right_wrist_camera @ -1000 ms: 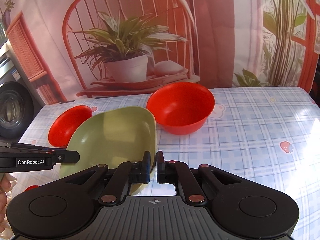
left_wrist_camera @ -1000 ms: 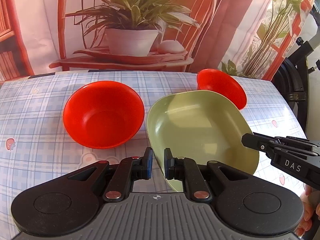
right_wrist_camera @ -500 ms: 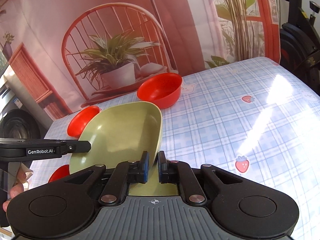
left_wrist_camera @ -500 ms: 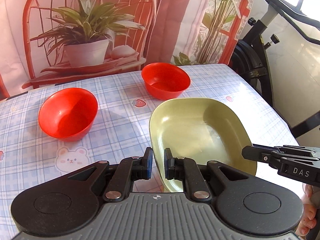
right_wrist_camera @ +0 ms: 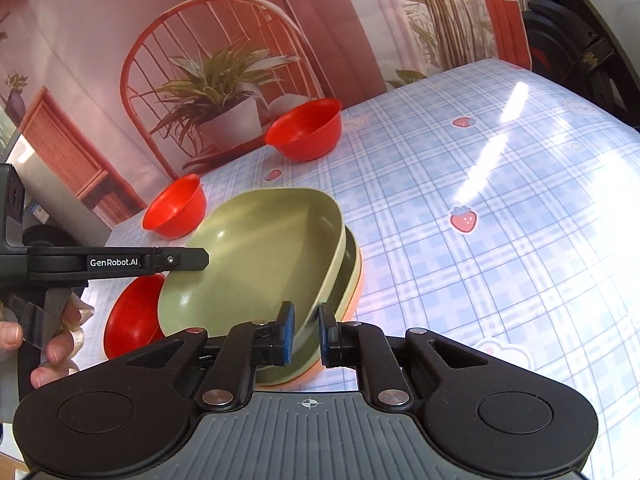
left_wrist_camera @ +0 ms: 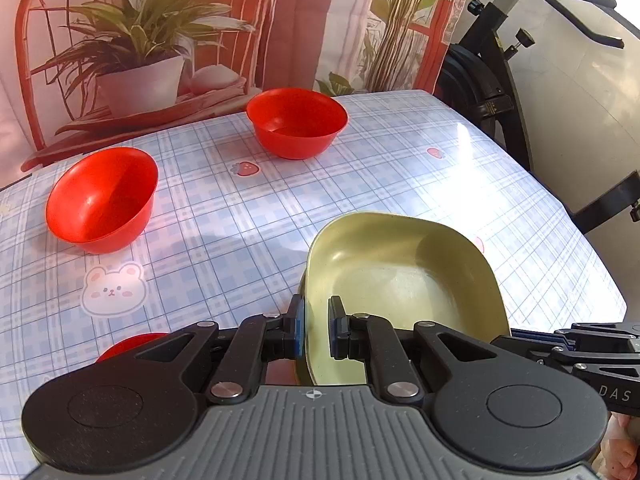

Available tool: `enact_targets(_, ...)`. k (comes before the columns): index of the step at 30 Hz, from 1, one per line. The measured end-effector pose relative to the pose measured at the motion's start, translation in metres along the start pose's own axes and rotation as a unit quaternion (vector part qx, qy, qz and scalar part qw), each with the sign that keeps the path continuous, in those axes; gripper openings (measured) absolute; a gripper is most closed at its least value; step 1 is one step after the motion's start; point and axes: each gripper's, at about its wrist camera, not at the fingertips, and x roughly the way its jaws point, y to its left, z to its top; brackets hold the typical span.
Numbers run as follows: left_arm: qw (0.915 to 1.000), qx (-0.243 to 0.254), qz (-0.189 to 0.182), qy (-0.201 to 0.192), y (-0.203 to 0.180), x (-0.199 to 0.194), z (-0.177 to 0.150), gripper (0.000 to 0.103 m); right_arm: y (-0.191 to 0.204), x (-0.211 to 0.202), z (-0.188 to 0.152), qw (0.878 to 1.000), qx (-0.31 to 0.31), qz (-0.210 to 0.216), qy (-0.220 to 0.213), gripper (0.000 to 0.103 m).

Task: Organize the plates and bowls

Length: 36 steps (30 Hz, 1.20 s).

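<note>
Both grippers hold one green plate [left_wrist_camera: 404,276] by opposite rims. My left gripper [left_wrist_camera: 316,330] is shut on its near rim in the left wrist view. My right gripper [right_wrist_camera: 306,334] is shut on the same green plate [right_wrist_camera: 248,256] in the right wrist view. The plate sits tilted on a stack: another green plate [right_wrist_camera: 352,256] and an orange one [right_wrist_camera: 356,284] lie under it. Two red bowls [left_wrist_camera: 102,196] [left_wrist_camera: 296,122] stand further back on the table. A third red bowl [right_wrist_camera: 132,320] sits close beside the stack, partly hidden.
The table carries a blue checked cloth [left_wrist_camera: 240,216] with strawberry and bear prints. An exercise bike [left_wrist_camera: 496,80] stands past the table's right edge. A backdrop [right_wrist_camera: 208,92] printed with a chair and a plant hangs behind the far edge.
Both grippers have carried the green plate toward the near right part of the table and lowered it onto the stacked plates. The red bowls now lie further back.
</note>
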Motion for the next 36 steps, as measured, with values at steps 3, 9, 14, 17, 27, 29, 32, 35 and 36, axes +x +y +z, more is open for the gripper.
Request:
enact_targets(3,0.9999,0.006,0.008,0.002,-0.001,0.003,-0.002,0.013,0.002,0.002,-0.004,1.000,0.001,0.000,0.007,0.012)
enact_targets(9,0.9998,0.007,0.017,0.010,-0.001,0.011,-0.005,0.013,0.003,0.003,-0.003,1.000,-0.005,-0.005,0.003,0.012)
enact_targets(14,0.9997,0.007,0.024,0.003,-0.003,0.014,-0.006,0.013,0.003,0.005,-0.002,1.000,-0.006,-0.011,0.003,0.012)
enact_targets(17,0.9996,0.008,0.027,0.003,-0.004,0.015,-0.005,0.013,0.005,0.006,-0.002,1.000,-0.017,-0.018,-0.002,0.012)
enact_targets(27,0.9994,0.006,0.032,-0.007,-0.002,0.007,-0.005,0.014,0.003,0.001,0.000,1.000,-0.017,-0.017,0.000,0.013)
enact_targets(29,0.9993,0.005,0.034,-0.012,0.001,0.001,-0.004,0.014,0.004,-0.002,0.001,1.000,-0.018,-0.021,-0.004,0.013)
enact_targets(32,0.9991,-0.003,0.036,-0.023,0.010,-0.012,-0.002,0.014,0.005,-0.008,0.005,0.999,-0.021,-0.022,-0.015,0.013)
enact_targets(35,0.9984,-0.014,0.039,-0.039,0.023,-0.027,0.001,0.014,0.009,-0.010,0.010,1.000,-0.022,-0.005,-0.014,0.013)
enact_targets(36,0.9978,-0.019,0.045,-0.045,0.029,-0.033,0.003,0.014,0.011,-0.011,0.011,1.000,-0.026,-0.003,-0.016,0.013)
